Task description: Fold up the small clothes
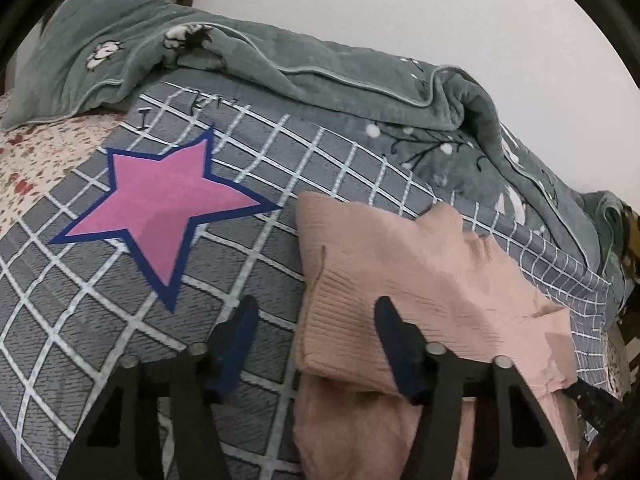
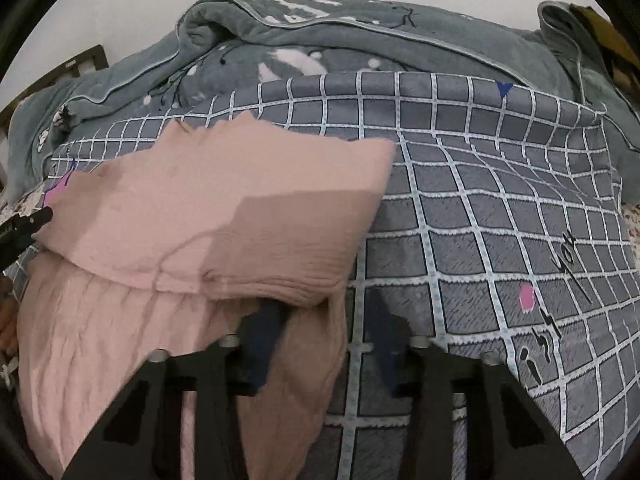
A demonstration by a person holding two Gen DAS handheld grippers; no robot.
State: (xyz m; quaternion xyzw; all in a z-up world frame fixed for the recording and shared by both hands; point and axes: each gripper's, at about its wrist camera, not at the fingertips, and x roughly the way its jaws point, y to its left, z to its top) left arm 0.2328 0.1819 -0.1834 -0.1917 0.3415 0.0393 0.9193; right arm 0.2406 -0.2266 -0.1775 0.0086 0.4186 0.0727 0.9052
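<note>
A pale pink crinkled garment lies on the grey checked bedcover, its upper part folded over a lower layer. In the left wrist view my left gripper straddles the garment's left edge. One finger stands over bare bedcover and the other over the pink cloth, the jaws wide apart. In the right wrist view my right gripper sits at the garment's right edge. Its left fingertip is tucked under the folded layer, cloth lies between the jaws, and a strip of bedcover shows beside the right finger.
A grey-green fleece blanket is bunched along the back of the bed against a white wall. A large pink star is printed on the bedcover left of the garment. A floral sheet shows at the far left.
</note>
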